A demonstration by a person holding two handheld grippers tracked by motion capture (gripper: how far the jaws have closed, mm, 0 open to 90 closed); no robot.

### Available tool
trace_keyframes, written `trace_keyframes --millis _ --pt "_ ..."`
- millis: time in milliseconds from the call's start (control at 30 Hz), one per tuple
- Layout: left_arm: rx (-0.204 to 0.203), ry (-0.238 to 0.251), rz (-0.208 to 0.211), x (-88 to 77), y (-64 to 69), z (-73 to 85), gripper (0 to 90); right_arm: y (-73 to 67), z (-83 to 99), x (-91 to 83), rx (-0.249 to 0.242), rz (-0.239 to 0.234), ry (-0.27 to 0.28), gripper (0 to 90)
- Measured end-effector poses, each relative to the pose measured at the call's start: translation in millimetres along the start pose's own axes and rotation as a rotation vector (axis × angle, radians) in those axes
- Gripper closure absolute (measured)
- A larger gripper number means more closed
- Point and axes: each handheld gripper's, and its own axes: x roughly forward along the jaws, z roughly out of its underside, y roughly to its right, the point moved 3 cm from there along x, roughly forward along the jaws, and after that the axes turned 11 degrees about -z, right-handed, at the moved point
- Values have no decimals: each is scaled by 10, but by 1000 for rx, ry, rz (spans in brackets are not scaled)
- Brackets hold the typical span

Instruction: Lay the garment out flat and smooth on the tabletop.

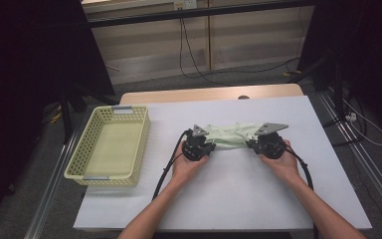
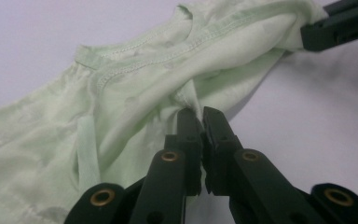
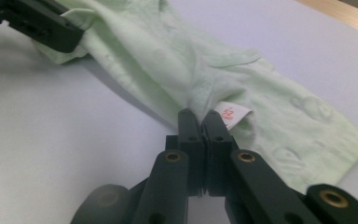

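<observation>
From above, my left gripper [image 1: 210, 145] and right gripper [image 1: 251, 144] each pinch an end of the pale green garment [image 1: 231, 134], which lies bunched between them on the white table [image 1: 238, 194], well apart from the yellow basket [image 1: 87, 164]. Along my left gripper [image 2: 199, 115], the jaws are clamped on a fold. Along my right gripper [image 3: 199, 116], they are clamped beside the white label [image 3: 233, 114].

Lab recording bay, white-topped bench [image 1: 238, 194], black curtains [image 1: 25, 59] both sides, loose cables [image 1: 194, 59] on grey floor, aluminium rails [image 1: 363, 159]
</observation>
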Motion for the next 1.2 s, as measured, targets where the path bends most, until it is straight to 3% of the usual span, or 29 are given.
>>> trace_keyframes --millis 133,400,567,700,767,933,1033,1200 --pt "59 -6 5 -131 -22 -12 861 38 -20 -84 14 12 23 889" --pt "116 -3 19 -337 -83 -22 856 61 -18 -149 21 19 27 890" --pt "157 -7 47 -424 -52 19 838 61 -20 -193 11 26 23 890" --pt "163 -8 63 -445 -39 107 788 60 21 -233 17 25 12 890" --pt "153 -5 79 -466 -54 140 786 58 45 -258 15 27 9 890" --pt "111 -16 69 -460 -84 198 792 60 114 -284 20 27 -2 888" --pt "95 -25 84 -394 -21 237 798 73 142 -290 34 24 9 886" --pt "110 -47 80 -240 96 295 754 86 149 -283 39 30 14 884"
